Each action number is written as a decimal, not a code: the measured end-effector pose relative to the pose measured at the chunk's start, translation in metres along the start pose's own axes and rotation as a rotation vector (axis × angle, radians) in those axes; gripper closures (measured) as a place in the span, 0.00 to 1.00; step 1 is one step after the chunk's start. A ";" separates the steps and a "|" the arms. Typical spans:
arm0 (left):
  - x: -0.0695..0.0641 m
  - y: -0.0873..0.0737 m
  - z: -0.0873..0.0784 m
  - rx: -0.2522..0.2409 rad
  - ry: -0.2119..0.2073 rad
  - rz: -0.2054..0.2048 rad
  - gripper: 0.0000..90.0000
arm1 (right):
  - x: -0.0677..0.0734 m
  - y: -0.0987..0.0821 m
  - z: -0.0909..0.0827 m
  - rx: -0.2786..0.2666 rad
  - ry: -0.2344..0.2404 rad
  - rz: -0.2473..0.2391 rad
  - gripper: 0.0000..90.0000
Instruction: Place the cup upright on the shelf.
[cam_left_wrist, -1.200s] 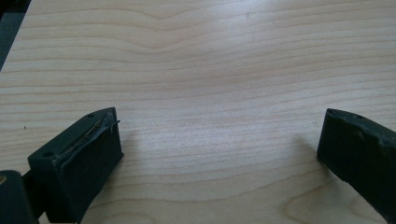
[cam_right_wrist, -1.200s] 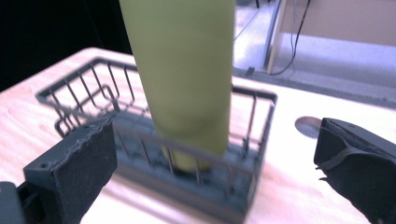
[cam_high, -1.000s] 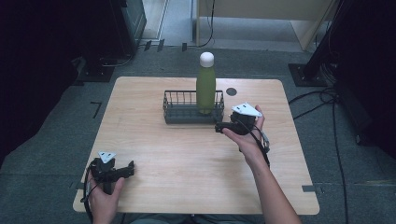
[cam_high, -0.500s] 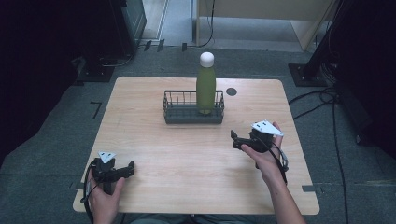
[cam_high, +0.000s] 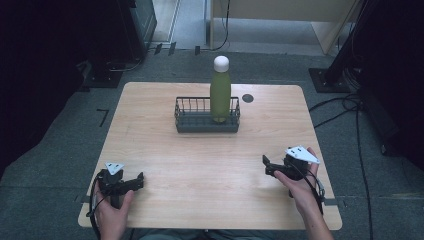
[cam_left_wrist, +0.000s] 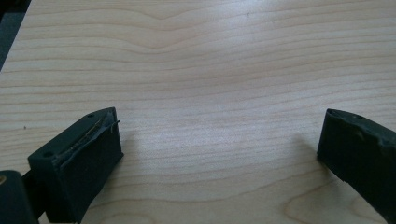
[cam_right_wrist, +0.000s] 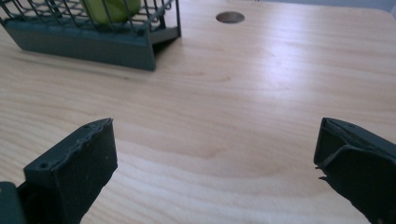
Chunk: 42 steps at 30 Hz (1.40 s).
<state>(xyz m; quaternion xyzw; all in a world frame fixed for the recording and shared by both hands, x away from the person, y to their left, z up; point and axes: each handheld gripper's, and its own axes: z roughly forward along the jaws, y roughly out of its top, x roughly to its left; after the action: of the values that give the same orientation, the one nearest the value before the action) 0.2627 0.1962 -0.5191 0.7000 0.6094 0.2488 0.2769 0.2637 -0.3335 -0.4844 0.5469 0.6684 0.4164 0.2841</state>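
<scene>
A green bottle (cam_high: 220, 95) with a white cap stands upright in the right end of a dark wire basket (cam_high: 192, 121) at the back middle of the wooden table (cam_high: 210, 160). My right gripper (cam_high: 266, 166) rests near the table's right front, far from the basket, its jaws wide apart over bare wood (cam_right_wrist: 215, 154). The basket (cam_right_wrist: 84, 39) and the bottle's green base (cam_right_wrist: 111, 9) show at the upper left of the right gripper view. My left gripper (cam_high: 140, 179) sits at the front left, open with nothing between its jaws (cam_left_wrist: 219, 154).
A small dark round hole (cam_high: 247, 98) marks the table just right of the basket, also in the right gripper view (cam_right_wrist: 229, 17). Grey floor surrounds the table, with cables (cam_high: 350, 112) trailing at the right and dark equipment at the back left.
My right gripper has drawn back from beside the basket and bottle toward the table's right front. The bottle stays standing in the basket. The left gripper has not moved.
</scene>
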 end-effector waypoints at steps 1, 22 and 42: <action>0.000 0.000 0.000 0.000 0.000 0.000 0.00 | -0.002 -0.004 -0.002 0.005 -0.004 0.004 0.00; 0.000 0.000 0.000 0.000 0.000 0.000 0.00 | -0.045 -0.059 -0.035 0.116 -0.088 0.055 0.00; 0.000 0.000 0.000 0.000 0.000 0.000 0.00 | -0.066 -0.073 -0.051 0.247 -0.170 0.066 0.00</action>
<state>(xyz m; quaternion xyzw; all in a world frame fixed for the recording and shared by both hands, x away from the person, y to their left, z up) 0.2628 0.1961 -0.5191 0.7001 0.6094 0.2489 0.2767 0.2009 -0.4142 -0.5282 0.6326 0.6698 0.2924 0.2563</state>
